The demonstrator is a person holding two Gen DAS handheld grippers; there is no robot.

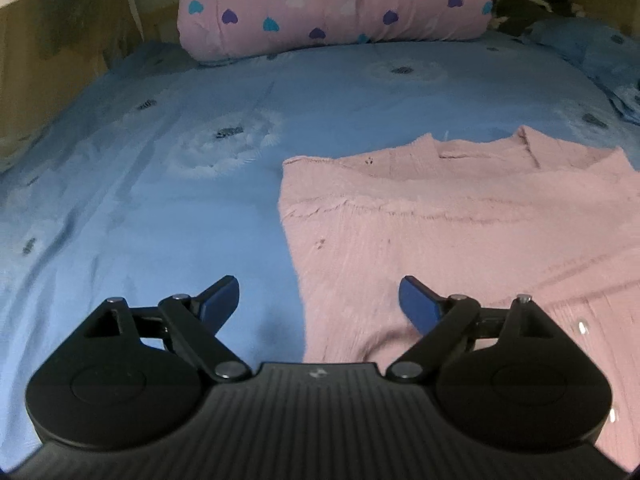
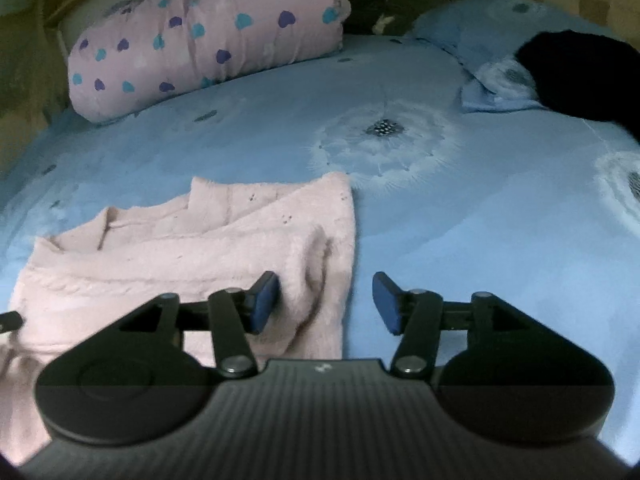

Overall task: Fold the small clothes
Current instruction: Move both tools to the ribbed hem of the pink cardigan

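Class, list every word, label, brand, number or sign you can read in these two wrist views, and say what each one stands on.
No readable text in either view.
Left gripper: a small pale mark on its black body, too small to read.
Right gripper: the same kind of mark, also unreadable.
Pink garment, blue bedsheet and heart-print pillow: patterns only, no lettering.

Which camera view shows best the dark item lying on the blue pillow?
The right wrist view: the dark item lies in the open on the blue pillow. The left wrist view shows only the pillow at its right edge, not that item.
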